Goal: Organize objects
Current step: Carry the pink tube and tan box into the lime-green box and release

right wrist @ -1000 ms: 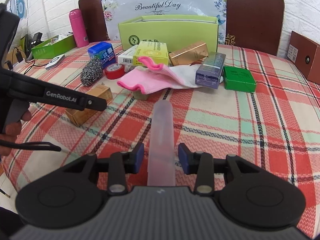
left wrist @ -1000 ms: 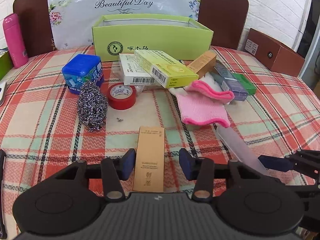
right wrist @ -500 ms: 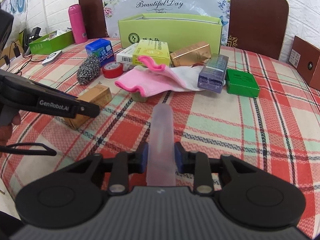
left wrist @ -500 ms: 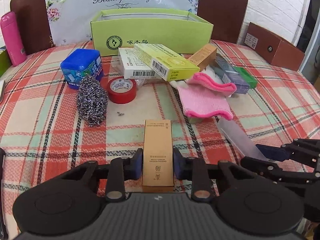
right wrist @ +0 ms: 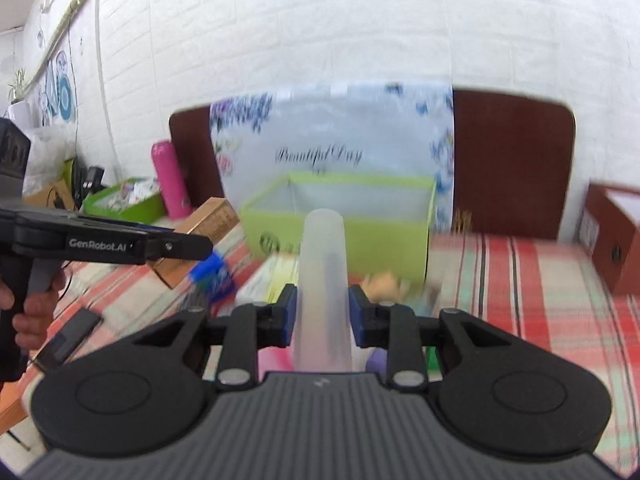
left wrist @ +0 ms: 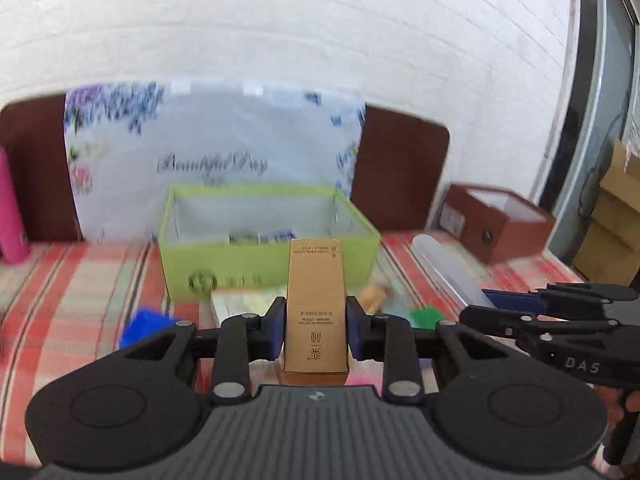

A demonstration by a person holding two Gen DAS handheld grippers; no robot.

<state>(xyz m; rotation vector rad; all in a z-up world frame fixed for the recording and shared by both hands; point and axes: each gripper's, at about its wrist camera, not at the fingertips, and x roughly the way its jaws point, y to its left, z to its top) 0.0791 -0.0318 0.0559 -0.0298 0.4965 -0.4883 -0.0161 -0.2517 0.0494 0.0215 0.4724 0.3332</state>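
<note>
plaid tablecloth (left wrist: 72, 292) below, gold box (left wrist: 316, 304) clamped in left hand-held gripper (left wrist: 316, 330)

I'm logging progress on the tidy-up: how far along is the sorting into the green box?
Done: little; the open lime-green cardboard box holds only a few blurred items. In hand: the left claw grips a tall tan carton, the right claw a frosted translucent plastic tube, both lifted toward the box. Left: boxes, a blue tub and other items on the plaid tablecloth.
</note>
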